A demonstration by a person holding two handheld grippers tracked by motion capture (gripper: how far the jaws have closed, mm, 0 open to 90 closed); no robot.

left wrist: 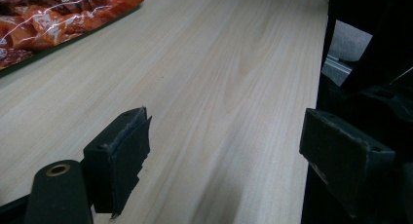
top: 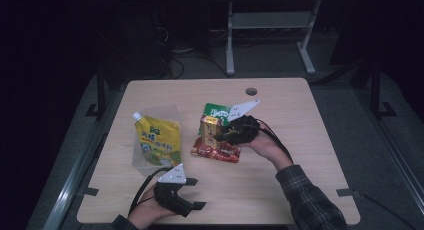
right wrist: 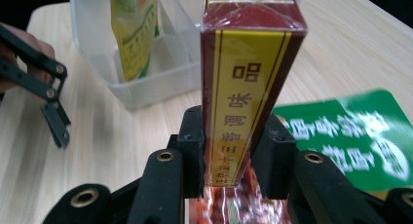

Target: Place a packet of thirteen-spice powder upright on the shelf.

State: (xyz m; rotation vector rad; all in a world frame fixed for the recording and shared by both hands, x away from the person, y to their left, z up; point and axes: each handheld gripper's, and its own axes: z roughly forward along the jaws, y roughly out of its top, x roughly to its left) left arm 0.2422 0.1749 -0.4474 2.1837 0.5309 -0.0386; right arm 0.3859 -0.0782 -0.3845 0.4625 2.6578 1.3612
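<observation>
Spreading under everything is the pale wooden table [top: 280, 190], and on its left half a clear plastic tub [right wrist: 146, 90] is set, with a yellow spouted pouch [top: 157, 140] leaning inside it. Nearer the middle a red snack bag [top: 215, 151] lies flat, with a green packet [right wrist: 350, 136] partly tucked beside and behind it.

Above the red bag a tall maroon-and-yellow carton [right wrist: 246, 83] is held upright by the right gripper [right wrist: 231, 156] — its jaws are closed on the carton's lower part, one pad on each broad face, and the carton's base seems to be just clear of the bag, though contact cannot be ruled out. The left gripper [left wrist: 224, 151] is kept low over bare wood near the front edge, jaws spread wide with nothing between them.

The carton is judged to be stiff along its edges but only cardboard on the faces, wrapped in glossy film; it is likely slippery, and a hard squeeze would probably dent it. Its weight cannot be read from the pictures. Being gripped near the bottom, it is top-heavy in the jaws and could pivot if swung fast. A firmer hold would be had with the pads nearer mid-height, flat on opposite faces — not on the corners.
</observation>
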